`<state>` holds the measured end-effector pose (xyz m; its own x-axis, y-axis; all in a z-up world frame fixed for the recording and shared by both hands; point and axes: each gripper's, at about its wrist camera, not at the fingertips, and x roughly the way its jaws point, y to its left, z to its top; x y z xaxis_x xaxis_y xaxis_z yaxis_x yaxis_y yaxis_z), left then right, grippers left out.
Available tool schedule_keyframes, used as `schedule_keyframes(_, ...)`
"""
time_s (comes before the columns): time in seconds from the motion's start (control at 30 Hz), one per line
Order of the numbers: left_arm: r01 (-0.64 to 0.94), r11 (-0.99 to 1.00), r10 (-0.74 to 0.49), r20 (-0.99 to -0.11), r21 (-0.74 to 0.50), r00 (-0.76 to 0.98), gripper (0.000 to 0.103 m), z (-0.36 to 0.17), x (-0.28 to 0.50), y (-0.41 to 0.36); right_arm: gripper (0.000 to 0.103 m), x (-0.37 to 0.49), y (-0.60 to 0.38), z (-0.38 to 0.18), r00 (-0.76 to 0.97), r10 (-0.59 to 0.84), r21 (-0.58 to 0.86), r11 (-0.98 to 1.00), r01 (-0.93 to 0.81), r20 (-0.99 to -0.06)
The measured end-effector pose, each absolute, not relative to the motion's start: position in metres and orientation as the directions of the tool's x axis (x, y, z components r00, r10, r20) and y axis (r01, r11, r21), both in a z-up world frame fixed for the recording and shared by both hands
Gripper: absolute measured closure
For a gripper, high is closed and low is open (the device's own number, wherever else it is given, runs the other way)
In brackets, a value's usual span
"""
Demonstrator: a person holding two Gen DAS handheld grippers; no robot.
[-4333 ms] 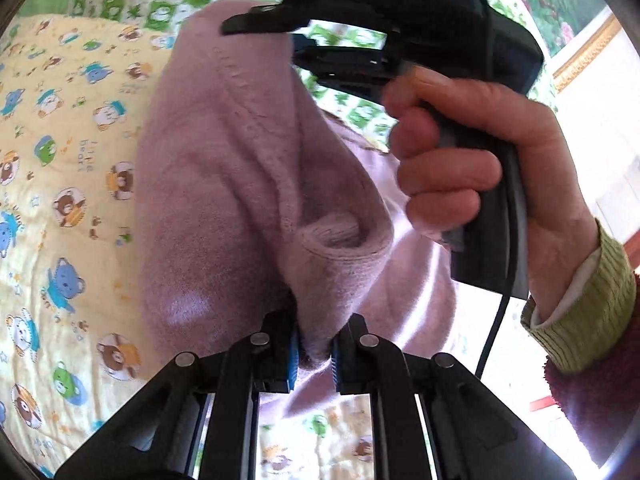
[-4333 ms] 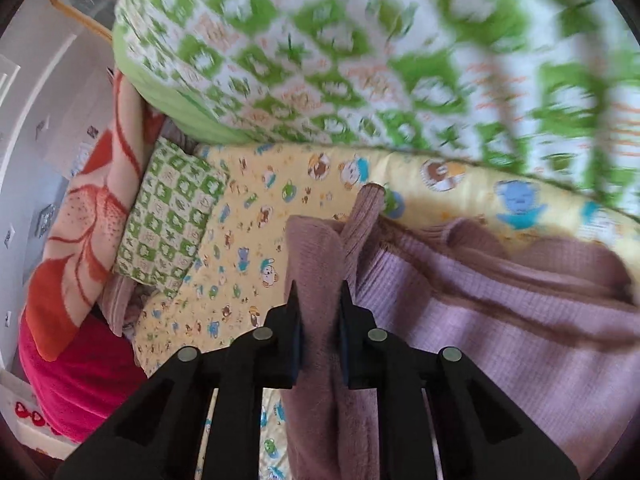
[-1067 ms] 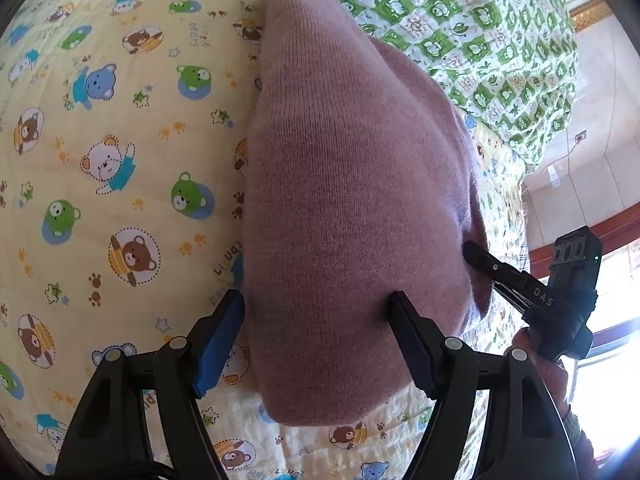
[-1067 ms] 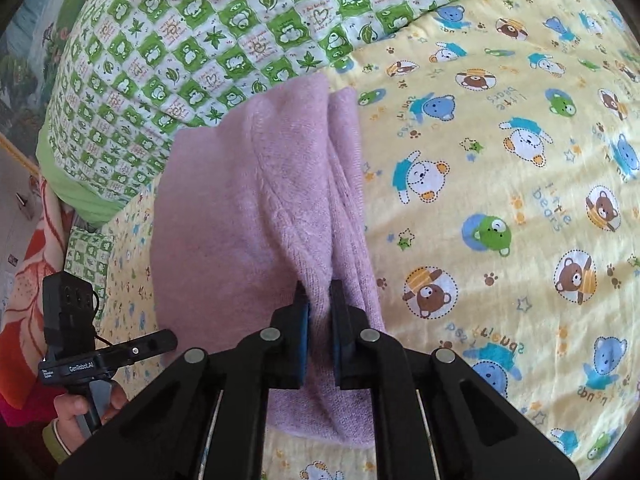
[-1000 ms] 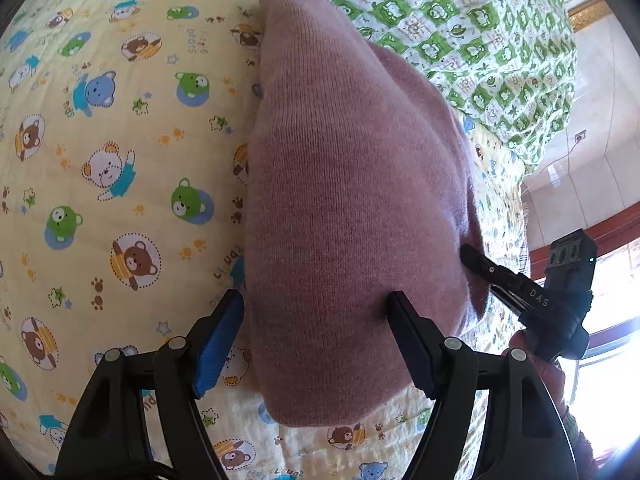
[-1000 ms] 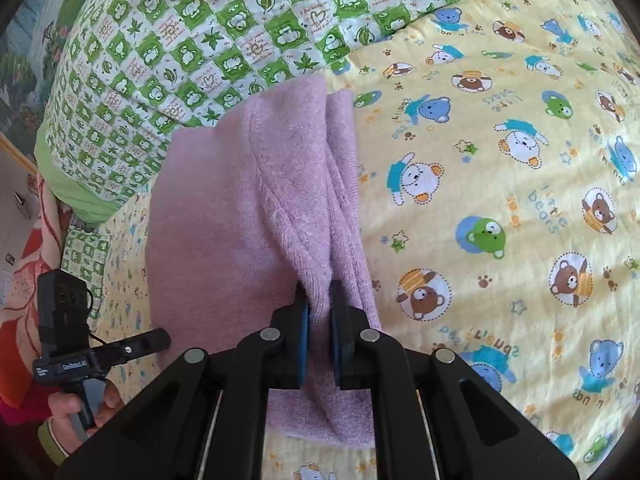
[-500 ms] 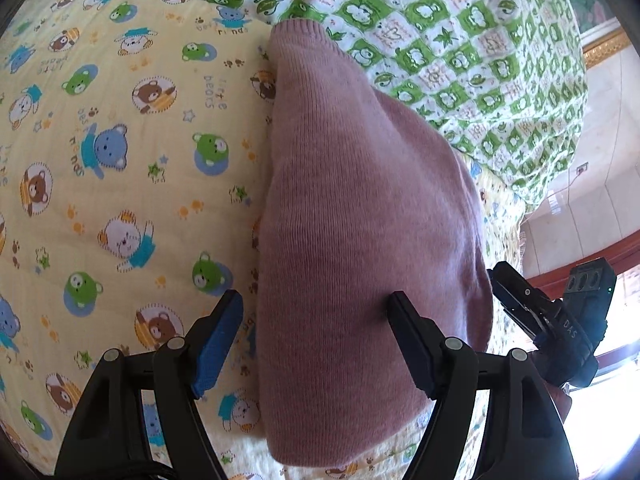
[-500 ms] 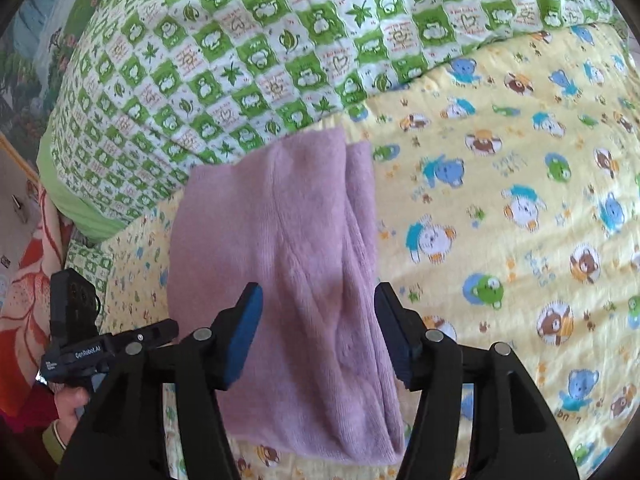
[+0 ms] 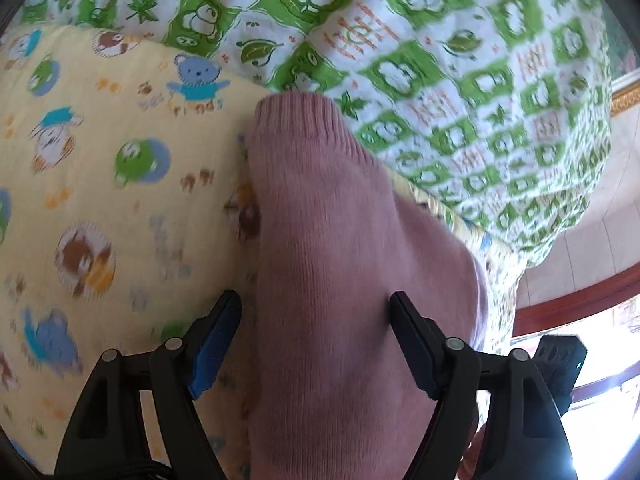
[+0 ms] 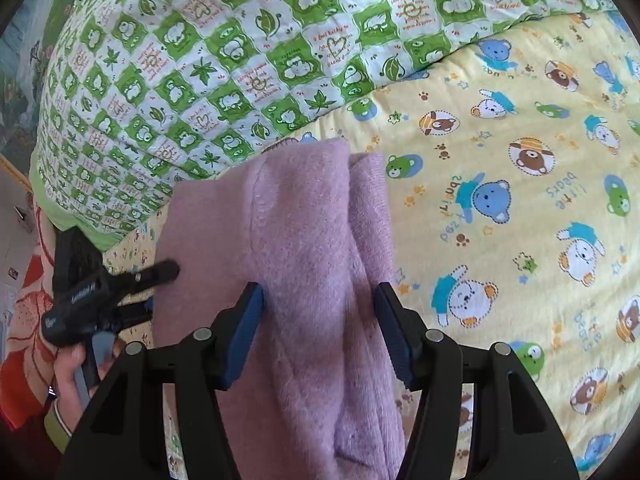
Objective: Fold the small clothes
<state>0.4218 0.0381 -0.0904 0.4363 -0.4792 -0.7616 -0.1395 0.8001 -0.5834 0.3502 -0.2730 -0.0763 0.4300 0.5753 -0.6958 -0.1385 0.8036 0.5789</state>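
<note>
Bedding, two layers: a yellow sheet (image 10: 500, 168) printed with cartoon bears covers the bed, and a green-and-white checked quilt (image 10: 224, 60) is heaped along its far side. Item, left to right in the right wrist view: the person's left hand (image 10: 76, 368) at the left edge, holding the left tool (image 10: 160, 292), whose fingers reach to the near left border of the garment; then the pink knitted garment (image 10: 304, 240), lying folded flat on the sheet with its far end touching the quilt's edge; then bare sheet to the right. Change noted: a second ago the right tool (image 10: 318, 320) was clamped tight on a ridge of the knit, and it now stands parted, its blue pads either side of that ridge without pressing it (the cloth has settled back onto the bed). The left tool (image 9: 316, 336), seen from its own camera, straddles the folded bundle with its jaws closing, the fabric between them but not yet pinched as far as the blurred frame shows; the right tool's body (image 9: 560, 364) shows at that view's lower right. Judgement: releasing the fold suggests this fold is laid down and the piece is near finished, perhaps wanting only a smoothing or one more turn. Containers: none in view, so no contents to list.
</note>
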Motion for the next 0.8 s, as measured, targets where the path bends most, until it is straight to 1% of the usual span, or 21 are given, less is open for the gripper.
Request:
schedule_keyframes(0.03,-0.131,0.792,-0.491,-0.75,-0.596,0.443,0.065,-0.091,0.427,0.039,0.044,0.352,-0.273,-0.079,0.422,0.583,0.588,0.798,-0.134,-0.694)
schedule_keyframes(0.07,-0.123,0.791,-0.498,-0.747,-0.6,0.44,0.076,-0.091,0.434,0.04,0.044,0.354,-0.272,-0.082,0.415,0.59,0.597,0.792,-0.128,-0.693)
schedule_keyframes(0.17,-0.058,0.813,-0.479,-0.722,-0.58,0.499,0.085,-0.072,0.444,0.038,0.076,0.355,-0.268,-0.081,0.411,0.598,0.59,0.791,-0.164,-0.688)
schedule_keyframes(0.2,-0.041,0.823,-0.468,-0.718,-0.566,0.515,0.086,-0.067,0.444,0.037,0.082,0.354,-0.268,-0.075,0.434,0.583,0.567,0.803,-0.183,-0.687)
schedule_keyframes(0.27,-0.029,0.856,-0.427,-0.736,-0.517,0.525,0.088,-0.066,0.447,0.034,0.083,0.351,-0.271,-0.068,0.471,0.579,0.563,0.804,-0.192,-0.666)
schedule_keyframes(0.33,-0.03,0.891,-0.379,-0.779,-0.453,0.5,0.087,-0.076,0.451,0.031,0.083,0.353,-0.272,-0.073,0.467,0.562,0.554,0.815,-0.171,-0.683)
schedule_keyframes(0.4,-0.027,0.908,-0.351,-0.797,-0.417,0.492,0.083,-0.079,0.45,0.03,0.082,0.357,-0.273,-0.085,0.445,0.562,0.566,0.812,-0.139,-0.697)
schedule_keyframes(0.43,-0.032,0.906,-0.353,-0.796,-0.422,0.491,0.076,-0.078,0.446,0.033,0.081,0.358,-0.273,-0.087,0.44,0.568,0.577,0.807,-0.128,-0.696)
schedule_keyframes(0.47,-0.04,0.9,-0.361,-0.794,-0.434,0.49,0.071,-0.076,0.444,0.035,0.079,0.359,-0.272,-0.086,0.435,0.573,0.583,0.802,-0.127,-0.694)
schedule_keyframes(0.5,-0.054,0.89,-0.371,-0.789,-0.452,0.49,0.069,-0.073,0.438,0.039,0.071,0.359,-0.271,-0.083,0.433,0.571,0.578,0.805,-0.13,-0.697)
schedule_keyframes(0.53,-0.059,0.882,-0.383,-0.783,-0.468,0.489,0.06,-0.071,0.433,0.042,0.069,0.358,-0.27,-0.08,0.434,0.57,0.575,0.807,-0.135,-0.698)
schedule_keyframes(0.57,-0.065,0.871,-0.399,-0.779,-0.487,0.484,0.048,-0.068,0.425,0.046,0.062,0.356,-0.27,-0.077,0.432,0.571,0.574,0.807,-0.138,-0.698)
schedule_keyframes(0.6,-0.069,0.865,-0.406,-0.775,-0.497,0.484,0.042,-0.066,0.416,0.046,0.057,0.354,-0.272,-0.075,0.43,0.573,0.576,0.806,-0.139,-0.698)
schedule_keyframes(0.63,-0.082,0.856,-0.413,-0.772,-0.51,0.483,0.034,-0.065,0.404,0.049,0.055,0.352,-0.273,-0.073,0.427,0.573,0.578,0.805,-0.135,-0.699)
schedule_keyframes(0.67,-0.09,0.846,-0.425,-0.766,-0.526,0.482,0.03,-0.065,0.393,0.051,0.052,0.349,-0.275,-0.071,0.425,0.574,0.58,0.804,-0.131,-0.7)
schedule_keyframes(0.7,-0.1,0.829,-0.446,-0.757,-0.551,0.478,0.028,-0.066,0.379,0.053,0.048,0.344,-0.279,-0.07,0.425,0.578,0.587,0.8,-0.127,-0.696)
schedule_keyframes(0.73,-0.111,0.817,-0.459,-0.755,-0.566,0.468,0.023,-0.068,0.371,0.051,0.045,0.34,-0.281,-0.069,0.425,0.589,0.599,0.79,-0.126,-0.687)
schedule_keyframes(0.77,-0.123,0.803,-0.478,-0.752,-0.584,0.454,0.022,-0.072,0.362,0.049,0.039,0.336,-0.284,-0.07,0.423,0.603,0.615,0.778,-0.127,-0.676)
schedule_keyframes(0.8,-0.128,0.787,-0.501,-0.746,-0.604,0.439,0.022,-0.076,0.351,0.048,0.035,0.33,-0.287,-0.073,0.419,0.619,0.631,0.764,-0.13,-0.664)
